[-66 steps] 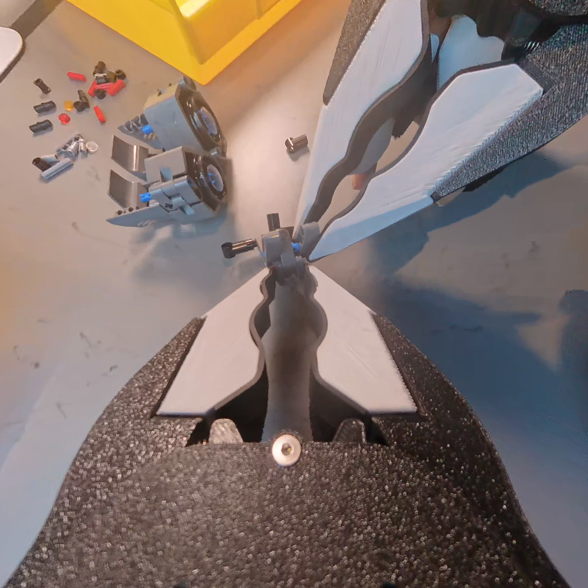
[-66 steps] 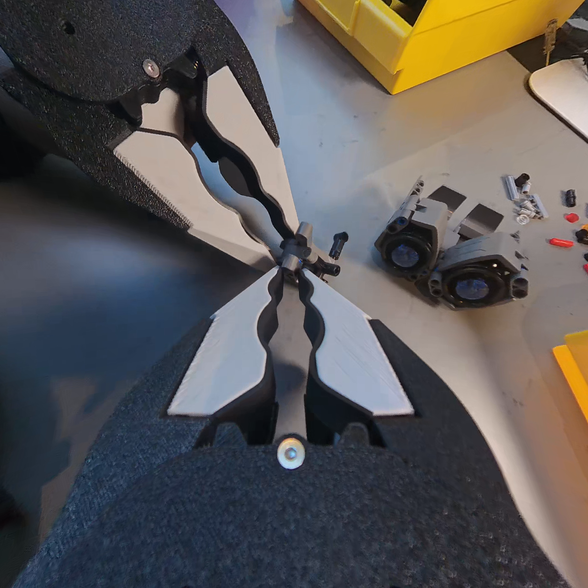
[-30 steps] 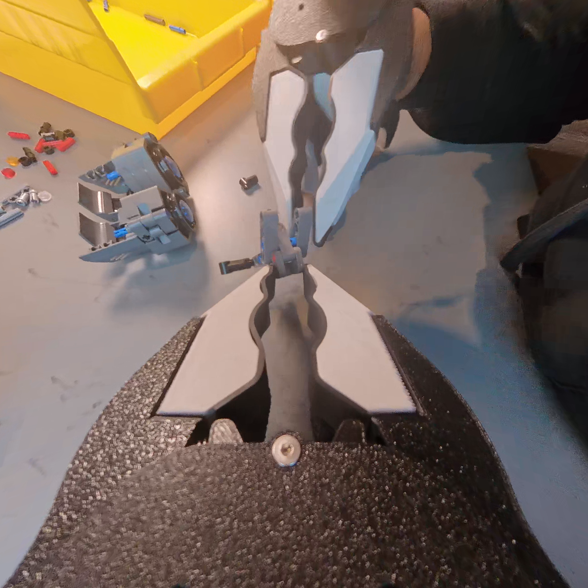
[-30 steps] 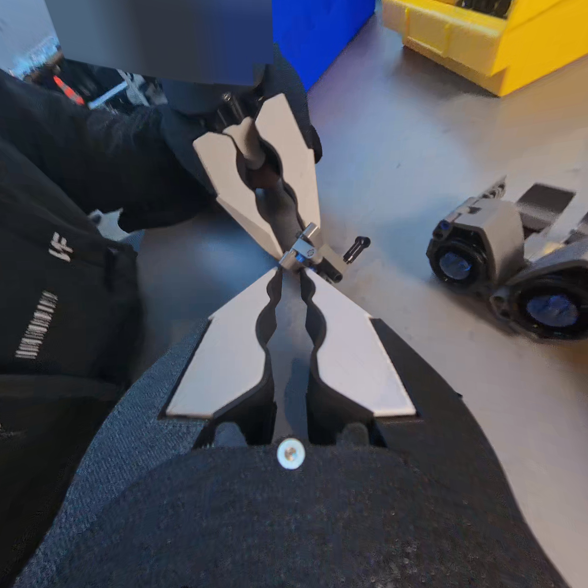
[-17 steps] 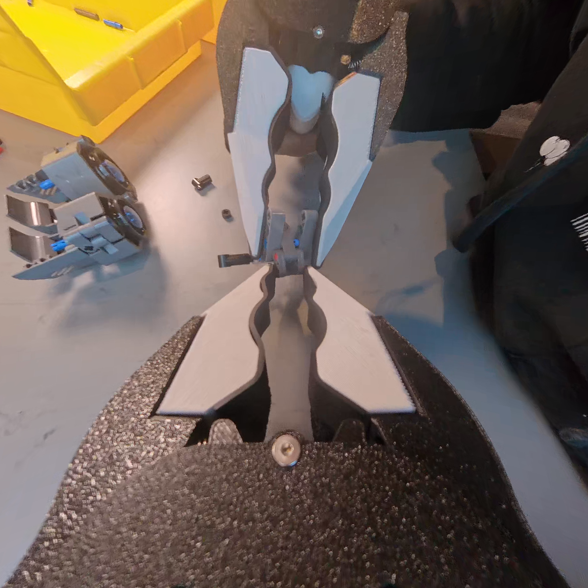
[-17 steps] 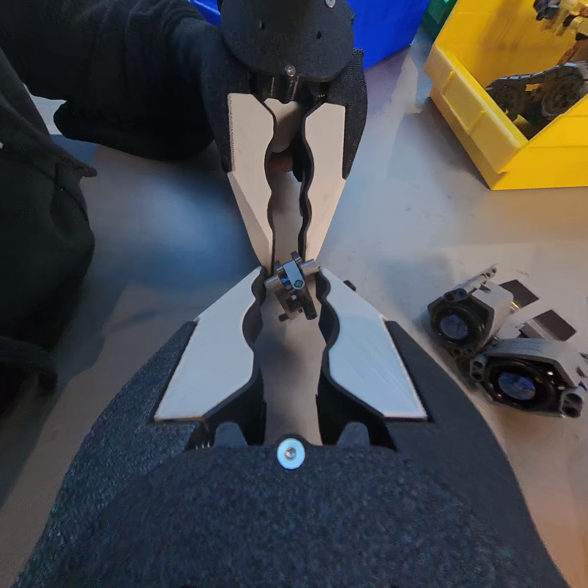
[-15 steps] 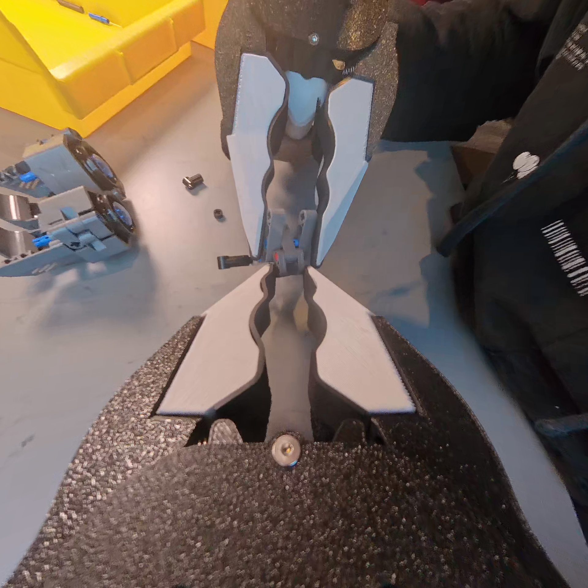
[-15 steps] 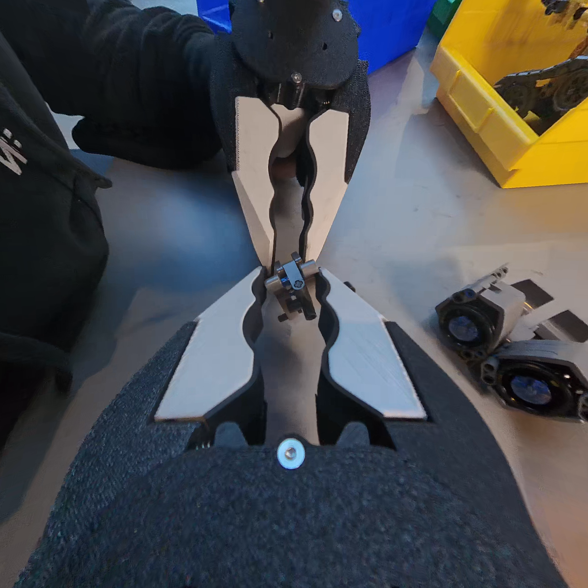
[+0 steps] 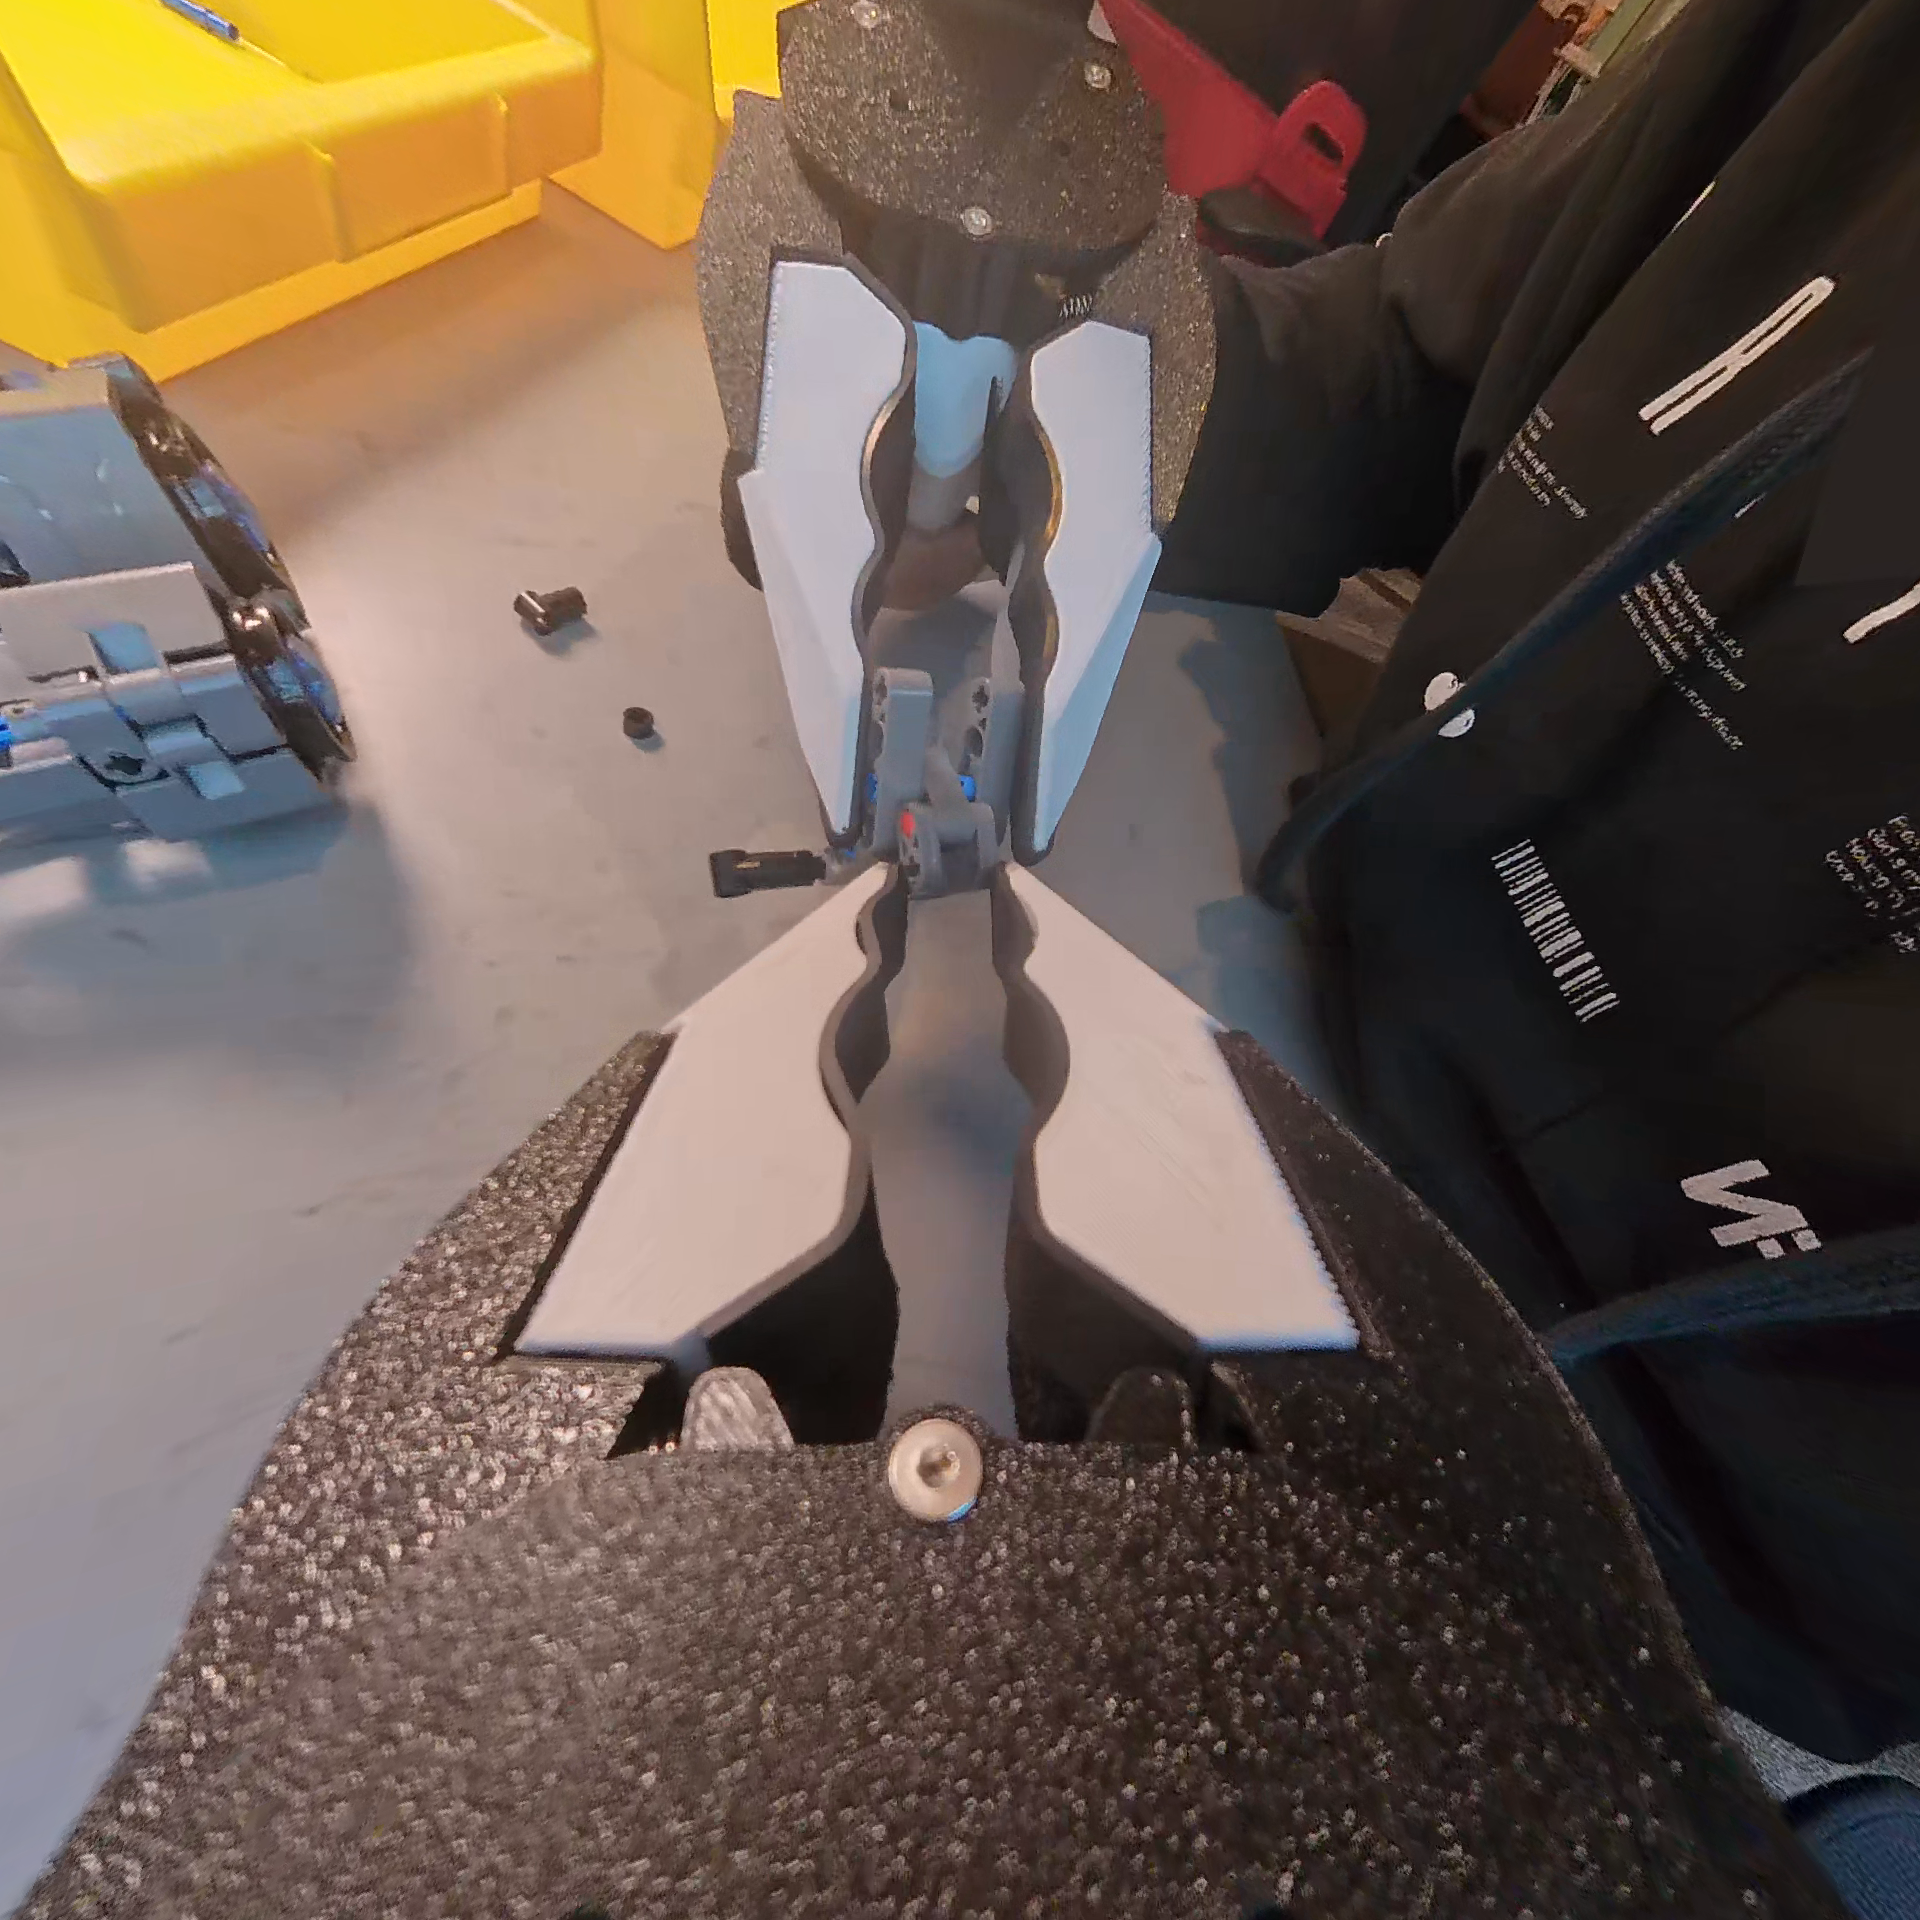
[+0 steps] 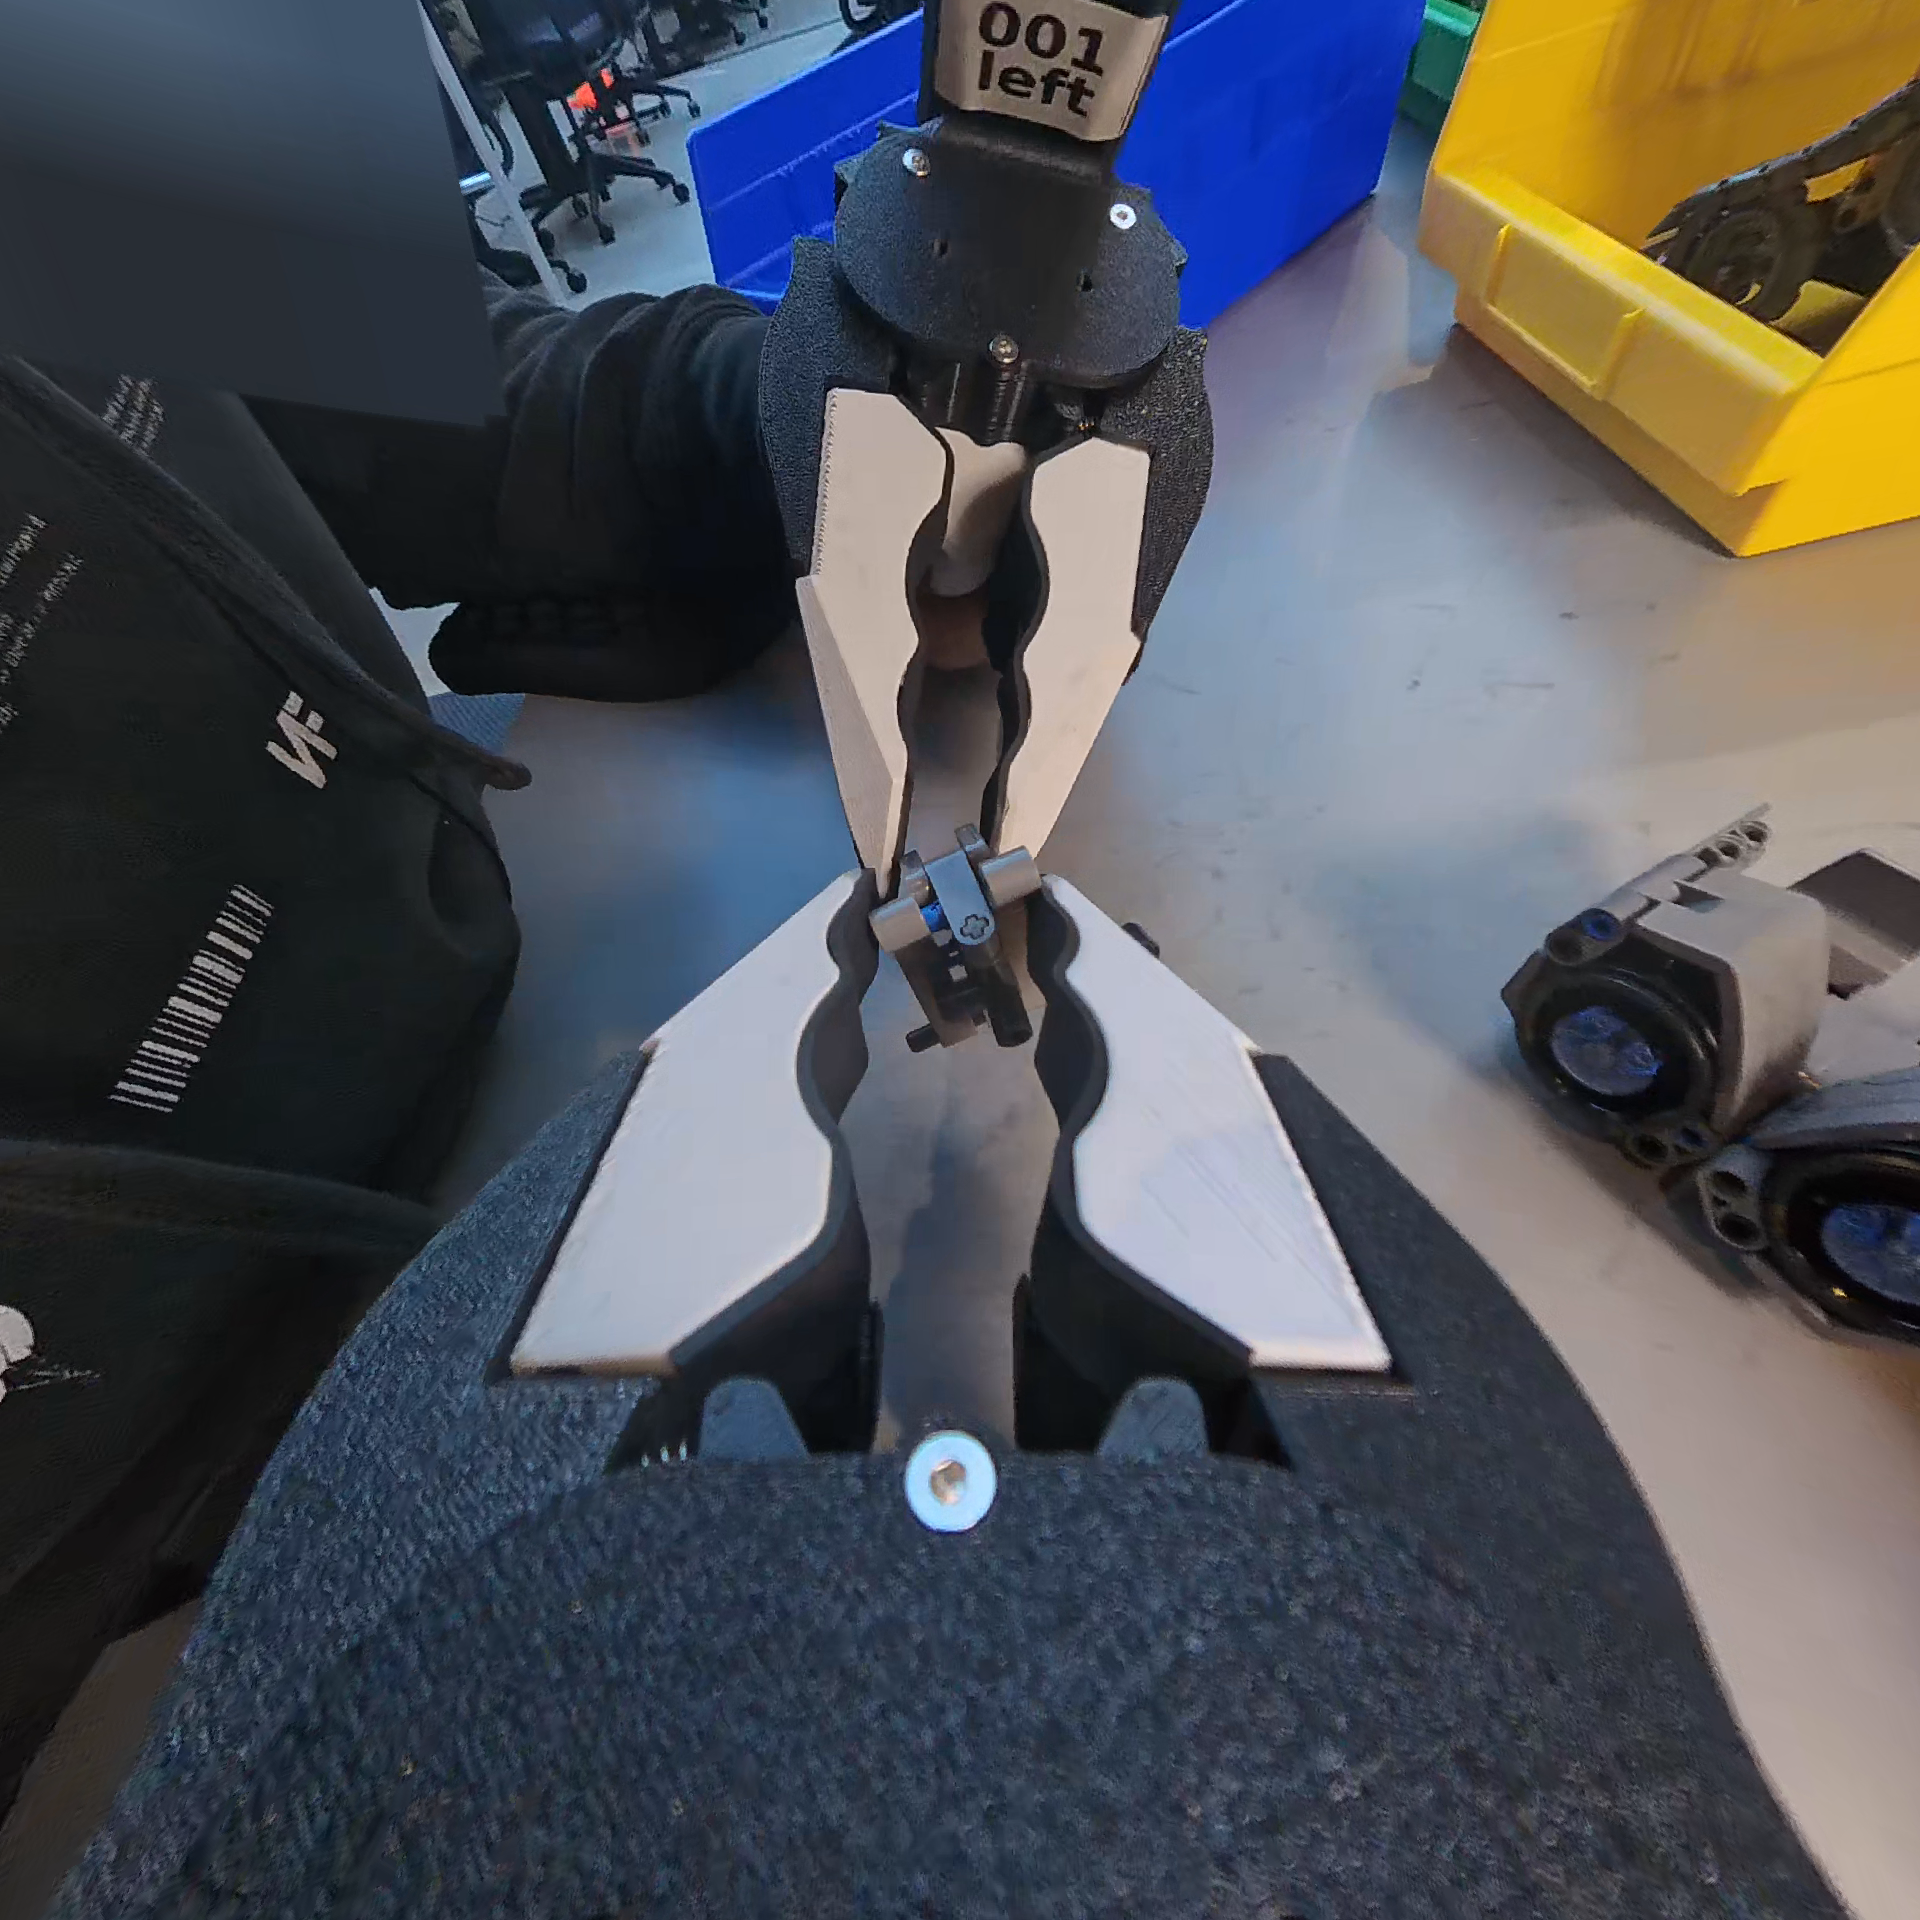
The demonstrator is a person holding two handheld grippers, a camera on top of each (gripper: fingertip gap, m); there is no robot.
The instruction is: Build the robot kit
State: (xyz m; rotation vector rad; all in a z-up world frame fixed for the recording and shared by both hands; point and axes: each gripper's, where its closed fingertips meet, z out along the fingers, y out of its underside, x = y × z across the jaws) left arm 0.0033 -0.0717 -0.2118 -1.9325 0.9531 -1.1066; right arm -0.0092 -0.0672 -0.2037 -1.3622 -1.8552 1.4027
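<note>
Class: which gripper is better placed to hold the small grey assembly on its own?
Probably left: the left gripper pinches the small grey plastic brick assembly at its tips; the right gripper straddles it more widely, grip unclear.

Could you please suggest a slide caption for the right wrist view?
Two claws meet tip to tip over a grey table, both around a small grey brick assembly; yellow bin behind.
</note>
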